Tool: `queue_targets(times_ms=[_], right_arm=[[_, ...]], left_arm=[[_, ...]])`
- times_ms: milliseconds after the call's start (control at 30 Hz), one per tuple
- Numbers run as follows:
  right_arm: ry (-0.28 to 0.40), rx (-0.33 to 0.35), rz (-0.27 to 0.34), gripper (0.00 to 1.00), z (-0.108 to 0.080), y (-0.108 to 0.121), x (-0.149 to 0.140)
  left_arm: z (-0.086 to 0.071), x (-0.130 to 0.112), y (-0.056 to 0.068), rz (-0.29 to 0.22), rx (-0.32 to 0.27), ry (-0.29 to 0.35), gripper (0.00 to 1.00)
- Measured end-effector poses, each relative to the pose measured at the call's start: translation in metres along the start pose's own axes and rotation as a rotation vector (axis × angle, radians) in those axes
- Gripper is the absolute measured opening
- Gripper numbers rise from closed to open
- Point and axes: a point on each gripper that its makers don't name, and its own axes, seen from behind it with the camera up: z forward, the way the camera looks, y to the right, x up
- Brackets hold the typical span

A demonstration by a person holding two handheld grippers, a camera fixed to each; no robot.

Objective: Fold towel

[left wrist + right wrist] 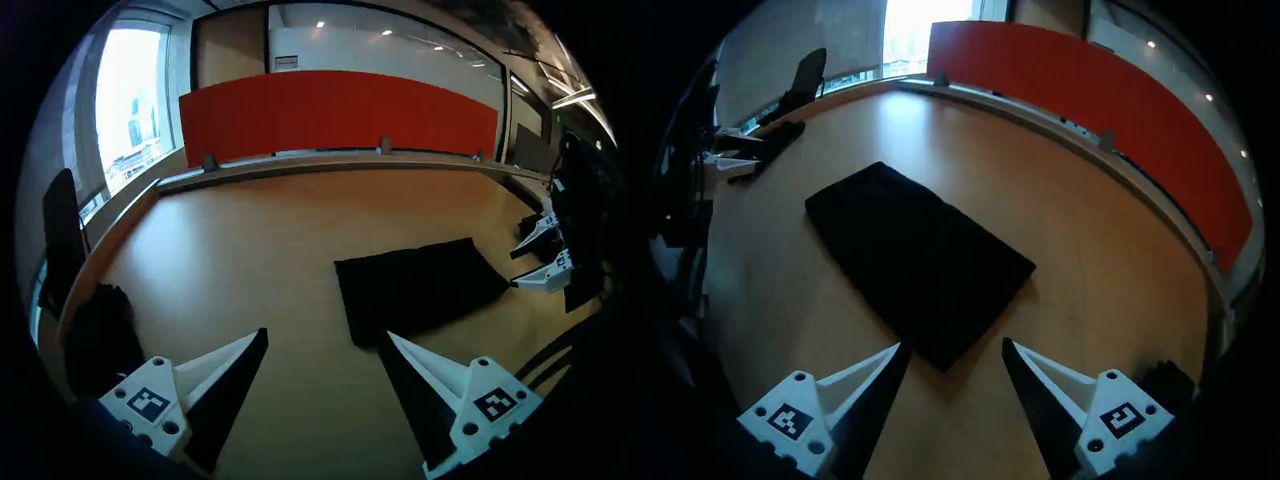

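Note:
A black towel (420, 284) lies flat on the wooden table (240, 264) as a folded rectangle. In the left gripper view my left gripper (324, 334) stands open above the table, the towel's near left corner just beyond its right finger. My right gripper (514, 270) shows at the towel's far right end, open. In the right gripper view the towel (916, 256) stretches away diagonally, and my right gripper (953, 344) is open with the towel's near corner just in front of its fingertips. The left gripper (760, 152) hovers past the towel's far end.
A red partition panel (336, 112) runs along the table's far edge (320, 164). A black chair (64, 232) and a dark bag (104, 336) stand at the left side, below a bright window (132, 120). Bare wood surrounds the towel.

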Motion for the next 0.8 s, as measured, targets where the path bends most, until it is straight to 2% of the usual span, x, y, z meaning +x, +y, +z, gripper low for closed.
queue_targets(times_ms=[200, 467, 800], right_arm=[[-0.013, 0.012, -0.011, 0.88, 0.004, -0.002, -0.003], [-0.035, 0.026, -0.031, 0.85, 0.008, -0.002, -0.007], [-0.075, 0.051, -0.056, 0.72, 0.011, -0.003, -0.018]], left_arm=[[-0.007, -0.008, -0.005, 0.011, 0.012, 0.005, 0.99], [-0.018, -0.021, -0.008, -0.013, 0.022, 0.000, 1.00], [-0.033, -0.042, -0.009, -0.036, 0.038, -0.024, 1.00]])
